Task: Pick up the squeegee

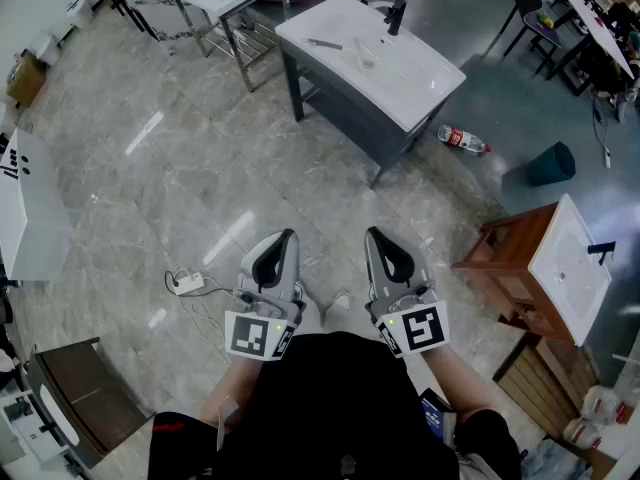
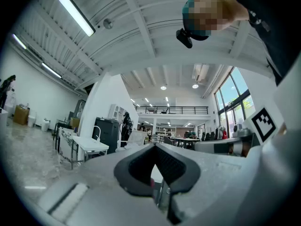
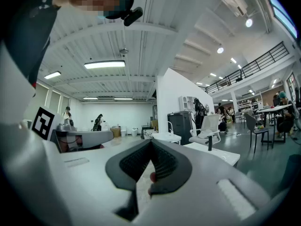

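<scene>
The left tongs (image 1: 284, 240) and the right tongs (image 1: 374, 238) are held side by side close to the person's body, both level and aimed toward 12 o'clock in the head view. Each pair is closed, tips meeting with nothing between them, as the left gripper view (image 2: 154, 145) and the right gripper view (image 3: 150, 143) both show. Well apart from them at 12 o'clock stands a white tabletop (image 1: 420, 86) with a dark tap (image 1: 396, 15) near its far edge. A thin grey bar lying on it toward 11 o'clock, left of the tap, is probably the squeegee (image 1: 325, 43), though it is too small to be sure. On the grey floor (image 1: 180, 158) a bottle (image 1: 462, 140) lies on its side just beyond the tabletop's right corner, with a dark bin (image 1: 551, 164) further out at 2 o'clock. A wooden cabinet (image 1: 500, 253) topped by a white basin sits at 3 o'clock, and a power strip (image 1: 187, 284) lies at 9 o'clock of the left tongs
</scene>
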The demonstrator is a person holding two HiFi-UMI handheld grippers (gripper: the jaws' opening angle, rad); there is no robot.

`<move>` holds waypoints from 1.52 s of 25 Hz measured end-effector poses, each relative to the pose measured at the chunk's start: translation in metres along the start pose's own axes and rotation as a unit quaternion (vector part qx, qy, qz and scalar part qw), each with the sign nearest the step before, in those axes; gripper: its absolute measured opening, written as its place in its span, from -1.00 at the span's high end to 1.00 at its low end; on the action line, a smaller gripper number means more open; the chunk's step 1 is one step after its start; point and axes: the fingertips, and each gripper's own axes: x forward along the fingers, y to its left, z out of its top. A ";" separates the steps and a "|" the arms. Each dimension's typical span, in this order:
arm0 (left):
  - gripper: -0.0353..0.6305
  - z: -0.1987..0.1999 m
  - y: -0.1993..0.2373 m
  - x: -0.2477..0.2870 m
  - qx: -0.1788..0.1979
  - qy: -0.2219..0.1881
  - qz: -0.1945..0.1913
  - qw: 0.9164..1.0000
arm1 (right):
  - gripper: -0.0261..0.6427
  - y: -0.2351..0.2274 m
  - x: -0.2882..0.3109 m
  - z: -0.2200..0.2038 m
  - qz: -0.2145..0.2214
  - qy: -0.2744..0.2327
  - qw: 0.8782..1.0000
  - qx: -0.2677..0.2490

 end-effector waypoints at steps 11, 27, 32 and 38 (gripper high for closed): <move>0.89 0.009 0.008 -0.004 -0.015 0.003 -0.040 0.999 | 0.92 0.022 0.005 0.006 -0.014 0.008 1.000 -0.002; 0.89 0.009 0.065 -0.010 -0.013 0.008 -0.030 0.999 | 0.92 0.057 0.058 0.006 -0.001 0.006 1.000 0.015; 0.89 0.010 0.092 -0.013 -0.018 0.005 -0.031 0.999 | 0.91 0.074 0.080 0.006 -0.006 0.004 1.000 0.011; 0.89 0.013 0.126 -0.020 -0.015 0.001 -0.035 0.999 | 0.91 0.090 0.100 0.007 -0.027 -0.001 1.000 0.009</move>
